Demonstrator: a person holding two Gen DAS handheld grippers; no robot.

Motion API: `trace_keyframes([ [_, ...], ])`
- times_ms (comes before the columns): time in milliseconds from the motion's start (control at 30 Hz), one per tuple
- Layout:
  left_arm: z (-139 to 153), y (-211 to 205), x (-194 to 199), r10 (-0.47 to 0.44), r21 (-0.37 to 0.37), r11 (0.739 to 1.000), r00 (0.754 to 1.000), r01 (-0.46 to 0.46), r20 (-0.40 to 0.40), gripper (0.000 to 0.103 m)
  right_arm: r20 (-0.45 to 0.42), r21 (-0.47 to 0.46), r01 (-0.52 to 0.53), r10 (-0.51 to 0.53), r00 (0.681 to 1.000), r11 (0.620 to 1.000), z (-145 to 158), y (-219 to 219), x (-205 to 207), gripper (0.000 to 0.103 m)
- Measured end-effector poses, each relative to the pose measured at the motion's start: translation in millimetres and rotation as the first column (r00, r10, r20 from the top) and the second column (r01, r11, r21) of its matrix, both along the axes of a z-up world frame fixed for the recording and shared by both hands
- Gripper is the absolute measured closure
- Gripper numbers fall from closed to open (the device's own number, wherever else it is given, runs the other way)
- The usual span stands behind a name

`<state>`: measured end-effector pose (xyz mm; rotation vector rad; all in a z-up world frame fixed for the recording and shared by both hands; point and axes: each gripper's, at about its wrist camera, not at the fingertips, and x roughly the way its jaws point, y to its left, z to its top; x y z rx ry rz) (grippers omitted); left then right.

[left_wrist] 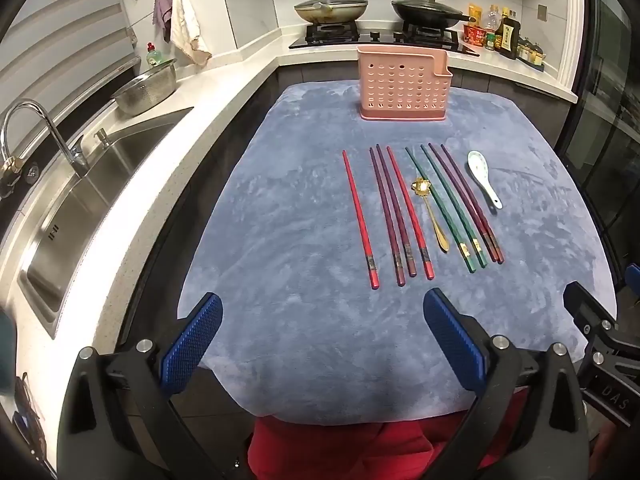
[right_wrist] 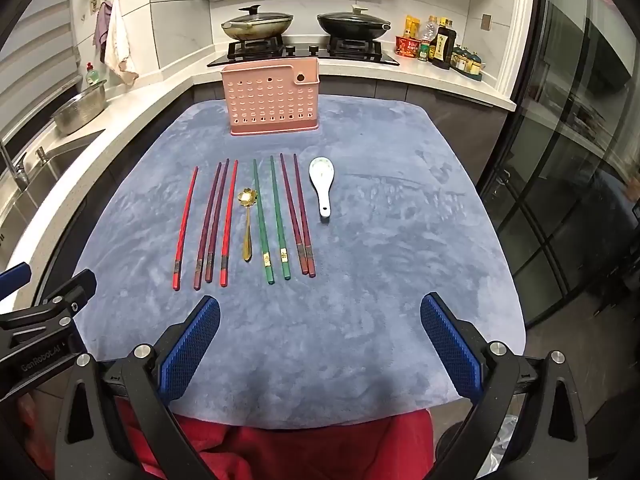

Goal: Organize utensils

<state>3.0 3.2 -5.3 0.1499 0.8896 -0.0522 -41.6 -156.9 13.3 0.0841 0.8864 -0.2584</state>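
Note:
Several red, purple and green chopsticks point(left_wrist: 400, 212) point(right_wrist: 224, 220) lie in a row on the blue-grey cloth point(left_wrist: 304, 320) point(right_wrist: 380, 280). A gold spoon point(left_wrist: 430, 212) point(right_wrist: 246, 224) lies among them. A white ceramic spoon point(left_wrist: 482, 178) point(right_wrist: 323, 186) lies at the row's right end. A pink perforated utensil holder point(left_wrist: 404, 84) point(right_wrist: 270, 98) stands upright at the far edge. My left gripper point(left_wrist: 322, 308) is open and empty near the front edge. My right gripper point(right_wrist: 320, 310) is open and empty there too.
A steel sink point(left_wrist: 80, 208) with faucet and a colander point(left_wrist: 146, 88) are on the counter at left. A stove with two lidded pans point(left_wrist: 332, 10) point(right_wrist: 354, 24) and sauce bottles point(right_wrist: 436, 46) stand behind the holder. A glass door point(right_wrist: 580, 160) is at right.

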Motion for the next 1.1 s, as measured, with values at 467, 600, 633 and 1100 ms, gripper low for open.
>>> trace_keyframes([
  [467, 1, 6, 0, 0.007, 0.006, 1.000, 1.000, -0.007, -0.001, 0.007, -0.008, 0.005, -0.008, 0.008, 1.000, 1.000, -4, 1, 3, 0.007],
  [600, 0, 12, 0, 0.017, 0.007, 1.000, 1.000, -0.017, -0.002, 0.007, -0.008, 0.009, -0.009, 0.009, 1.000, 1.000, -6, 1, 4, 0.007],
  [633, 0, 14, 0, 0.018, 0.008, 1.000, 1.000, -0.018, -0.002, 0.007, -0.008, 0.010, -0.008, 0.008, 1.000, 1.000, -6, 1, 4, 0.007],
  [1100, 2, 1, 1, 0.018, 0.017, 1.000, 1.000, -0.018, -0.003, 0.007, -0.007, 0.019, -0.004, 0.004, 1.000, 1.000, -6, 0, 3, 0.007],
])
